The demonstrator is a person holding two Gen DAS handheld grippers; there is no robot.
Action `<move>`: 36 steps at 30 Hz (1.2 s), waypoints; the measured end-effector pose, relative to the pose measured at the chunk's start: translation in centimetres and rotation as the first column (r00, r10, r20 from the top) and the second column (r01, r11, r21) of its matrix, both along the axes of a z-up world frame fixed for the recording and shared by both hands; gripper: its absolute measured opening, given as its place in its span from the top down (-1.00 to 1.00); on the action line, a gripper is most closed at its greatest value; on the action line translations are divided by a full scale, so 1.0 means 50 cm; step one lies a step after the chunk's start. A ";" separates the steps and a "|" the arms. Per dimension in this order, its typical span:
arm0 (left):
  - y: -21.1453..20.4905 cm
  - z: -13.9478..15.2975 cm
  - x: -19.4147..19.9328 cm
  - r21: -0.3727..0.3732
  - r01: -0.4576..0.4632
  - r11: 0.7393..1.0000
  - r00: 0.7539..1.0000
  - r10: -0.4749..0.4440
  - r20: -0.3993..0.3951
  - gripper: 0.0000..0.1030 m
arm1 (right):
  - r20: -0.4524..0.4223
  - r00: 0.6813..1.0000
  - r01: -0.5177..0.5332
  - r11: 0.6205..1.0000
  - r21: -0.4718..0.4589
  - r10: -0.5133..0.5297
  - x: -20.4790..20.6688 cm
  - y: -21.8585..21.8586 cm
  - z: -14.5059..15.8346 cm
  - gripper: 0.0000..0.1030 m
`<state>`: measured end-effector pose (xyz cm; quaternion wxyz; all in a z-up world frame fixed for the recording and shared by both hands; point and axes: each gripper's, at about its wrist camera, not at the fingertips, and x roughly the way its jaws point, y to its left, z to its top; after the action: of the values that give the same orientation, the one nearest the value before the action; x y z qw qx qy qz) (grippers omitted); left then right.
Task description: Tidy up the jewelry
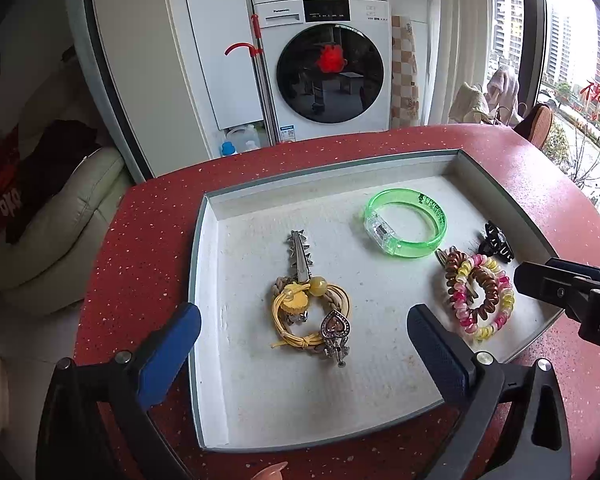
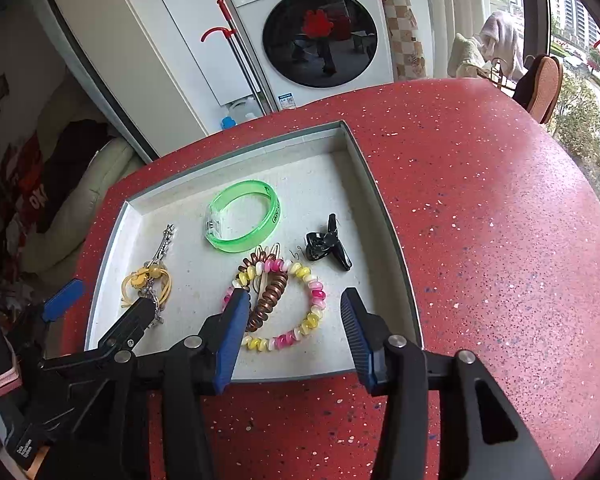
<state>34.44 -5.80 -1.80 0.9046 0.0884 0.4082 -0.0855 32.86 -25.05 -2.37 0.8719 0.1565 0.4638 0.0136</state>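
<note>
Both grippers, left gripper (image 1: 300, 356) and right gripper (image 2: 294, 334), hover with fingers spread over the tray (image 1: 204, 264); inside it, green bangle (image 1: 406, 222), spiral ties (image 2: 278, 304), black claw clip (image 2: 328, 244).

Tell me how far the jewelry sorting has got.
Done: the green bracelet, black claw clip, coil hair ties and the yellow cord bundle with silver clips all lie inside the tray. In hand: nothing; the left gripper and right gripper are open, hovering over the bundle and the hair ties. Left: the pieces lie loose and overlapping, unsorted.
</note>
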 end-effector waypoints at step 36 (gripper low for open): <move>0.058 0.026 -0.185 -0.001 -0.037 0.999 0.999 0.037 -0.021 -1.00 | 0.095 0.995 -0.023 0.997 -0.069 0.029 -0.141 0.035 0.038 -0.67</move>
<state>25.16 -2.89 -0.49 0.9018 0.0793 0.4191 -0.0697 25.81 -23.31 -0.47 0.8977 0.1199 0.4236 0.0168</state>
